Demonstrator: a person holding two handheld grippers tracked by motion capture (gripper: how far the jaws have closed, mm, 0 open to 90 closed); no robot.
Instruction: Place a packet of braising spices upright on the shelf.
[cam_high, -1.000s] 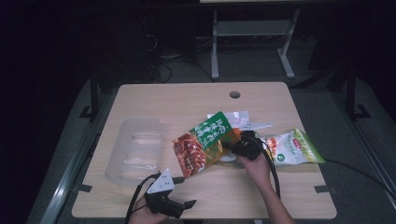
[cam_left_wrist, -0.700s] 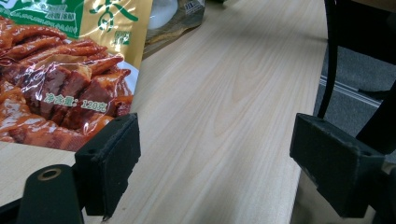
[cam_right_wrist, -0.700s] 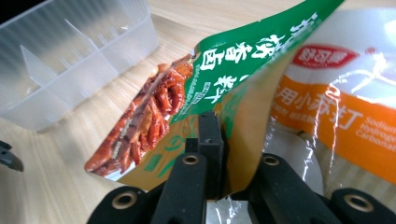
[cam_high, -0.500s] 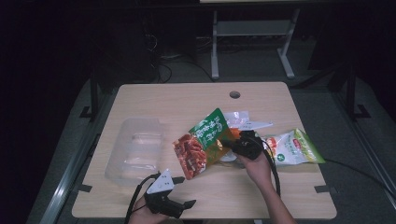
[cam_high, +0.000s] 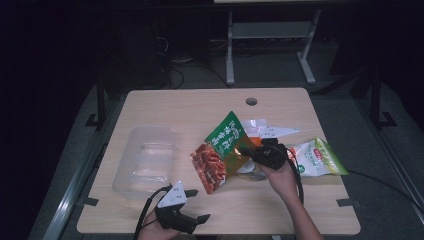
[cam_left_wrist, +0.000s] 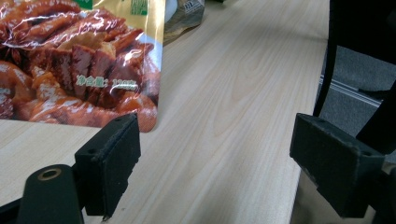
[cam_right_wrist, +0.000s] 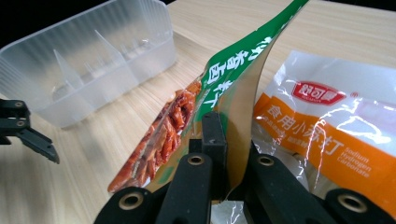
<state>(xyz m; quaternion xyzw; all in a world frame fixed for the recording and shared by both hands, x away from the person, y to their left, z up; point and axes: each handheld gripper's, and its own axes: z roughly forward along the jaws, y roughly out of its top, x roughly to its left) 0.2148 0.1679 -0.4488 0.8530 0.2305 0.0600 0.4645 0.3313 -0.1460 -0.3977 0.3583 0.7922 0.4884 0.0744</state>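
Green-and-red glossy snack pouch (cam_high: 220, 152), seemingly unopened, pinched upright by right gripper (cam_high: 254, 153).

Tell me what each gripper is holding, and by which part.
The right gripper pinches the green-and-red snack bag at its side edge. The left gripper is open and holds nothing.

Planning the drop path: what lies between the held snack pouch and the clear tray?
Bare tabletop only. In the high view, nothing sits between the snack pouch in the right gripper and the clear tray.
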